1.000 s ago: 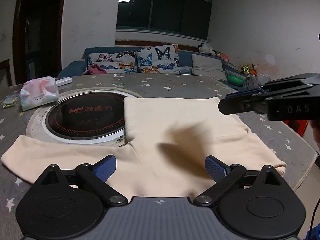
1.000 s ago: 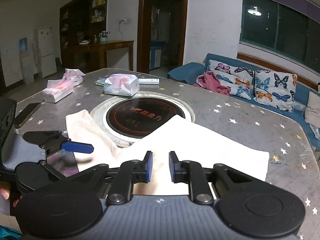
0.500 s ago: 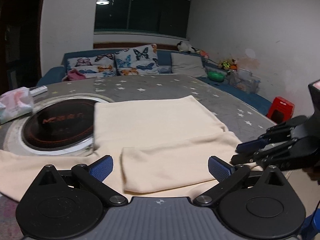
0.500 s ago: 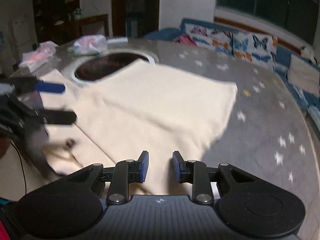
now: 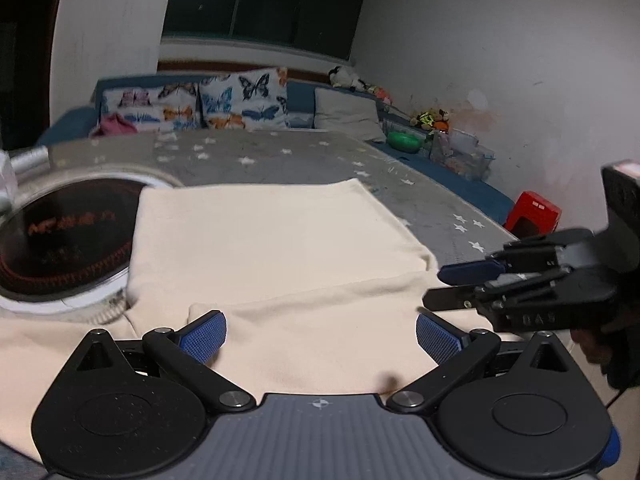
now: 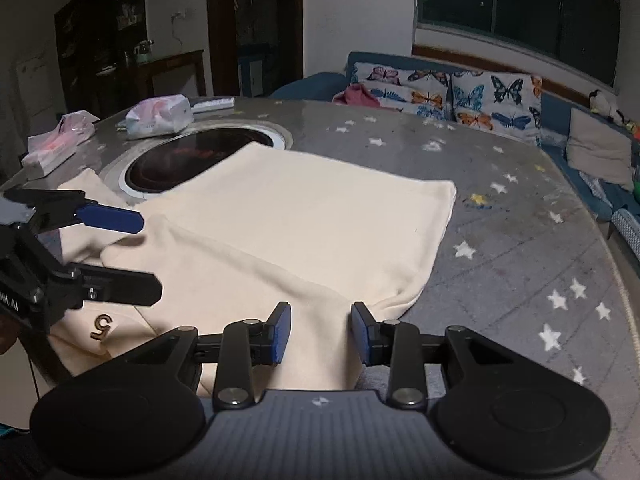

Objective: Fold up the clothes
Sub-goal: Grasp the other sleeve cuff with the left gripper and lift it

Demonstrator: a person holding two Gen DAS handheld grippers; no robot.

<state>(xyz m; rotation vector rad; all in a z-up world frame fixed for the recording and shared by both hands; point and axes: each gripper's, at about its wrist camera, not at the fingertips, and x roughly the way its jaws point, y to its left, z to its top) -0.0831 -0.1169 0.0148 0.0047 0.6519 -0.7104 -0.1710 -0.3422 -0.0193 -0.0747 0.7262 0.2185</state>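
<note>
A cream garment (image 5: 272, 248) lies flat on the grey star-patterned table (image 5: 440, 208), with one sleeve folded across its near part. My left gripper (image 5: 320, 332) stands wide open just over the near edge, nothing between its pads. In the right wrist view the left gripper (image 6: 148, 254) hovers over the folded sleeve near a small "5" mark (image 6: 102, 326). My right gripper (image 6: 320, 320) is low at the garment's (image 6: 304, 216) right corner. Its jaws are opening, and cloth shows in the gap without being pinched. From the left wrist view the right gripper (image 5: 436, 288) comes in from the right.
A round black cooktop (image 6: 196, 156) is set in the table (image 6: 520, 240), partly under the garment. Tissue packs (image 6: 158, 116) lie beyond it. A blue sofa with butterfly cushions (image 6: 460, 92) stands behind, and a red stool (image 5: 534, 216) sits off the table's right edge.
The right gripper has come down from above the table to the garment's right corner, and its jaws have widened. The left gripper has shifted right along the near edge.
</note>
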